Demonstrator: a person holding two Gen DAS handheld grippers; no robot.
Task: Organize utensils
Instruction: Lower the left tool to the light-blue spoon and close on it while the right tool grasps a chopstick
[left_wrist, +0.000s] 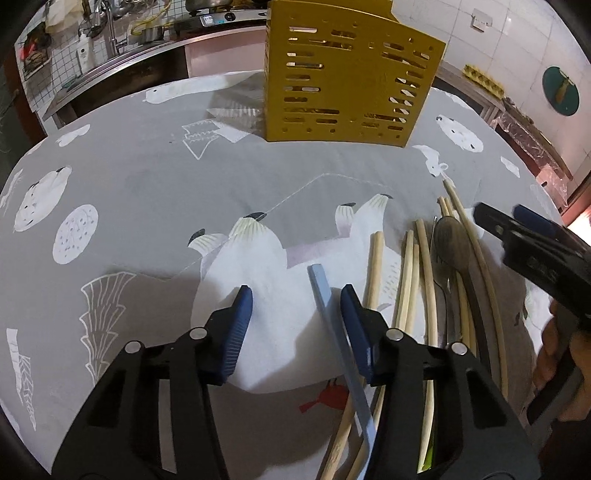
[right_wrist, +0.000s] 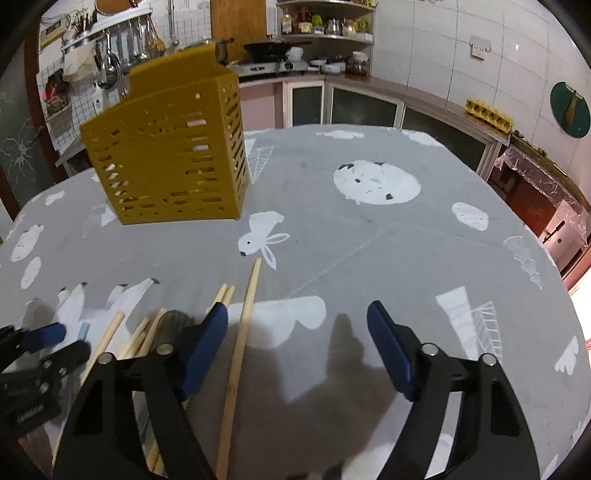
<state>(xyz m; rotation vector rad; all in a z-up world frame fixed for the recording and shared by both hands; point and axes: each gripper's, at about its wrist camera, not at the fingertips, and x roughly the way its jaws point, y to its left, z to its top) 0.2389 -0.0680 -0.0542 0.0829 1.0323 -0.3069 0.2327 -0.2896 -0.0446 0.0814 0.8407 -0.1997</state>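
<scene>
Worktop (left_wrist: 147, 192) under grey printed cloth, yellow slotted holder (left_wrist: 343, 74) upright at the far side. Nearer, a loose bundle of chopsticks (left_wrist: 424, 266) and a dark spoon (left_wrist: 450, 240), long axes running away toward the holder. Left tool (left_wrist: 295, 306) half open, straddling a pale blue stick (left_wrist: 332, 332) hard against its right finger, not yet clamped. Right tool (right_wrist: 297, 321) open wide, one chopstick (right_wrist: 240, 343) just inside its left finger.

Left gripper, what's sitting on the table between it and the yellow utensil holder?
Only bare tablecloth lies between the left gripper and the yellow utensil holder, as the left wrist view shows.
</scene>
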